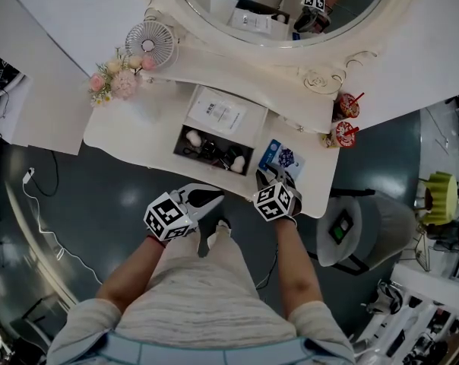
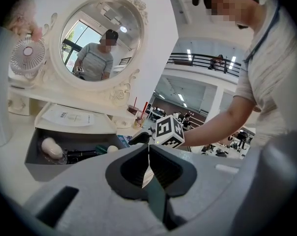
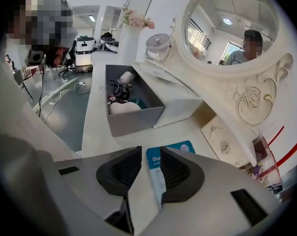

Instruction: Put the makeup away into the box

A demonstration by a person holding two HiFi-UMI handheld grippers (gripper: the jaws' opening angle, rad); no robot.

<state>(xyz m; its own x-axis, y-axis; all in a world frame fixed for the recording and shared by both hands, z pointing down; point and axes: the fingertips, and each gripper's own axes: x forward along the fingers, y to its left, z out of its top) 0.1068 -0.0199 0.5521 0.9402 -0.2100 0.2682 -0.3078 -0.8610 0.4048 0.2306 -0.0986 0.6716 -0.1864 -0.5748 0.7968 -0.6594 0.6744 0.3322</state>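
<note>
Plainly, the box [image 1: 180,139] sits on a white vanity [image 1: 138,131] above grey floor [image 1: 100,204].

Bright, even light; fisheye edges dark, warped.

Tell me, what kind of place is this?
Probably a dressing corner staged inside a large hall: a white dressing table with an ornate oval mirror and an open box of makeup, yet a balcony railing shows behind.
</note>
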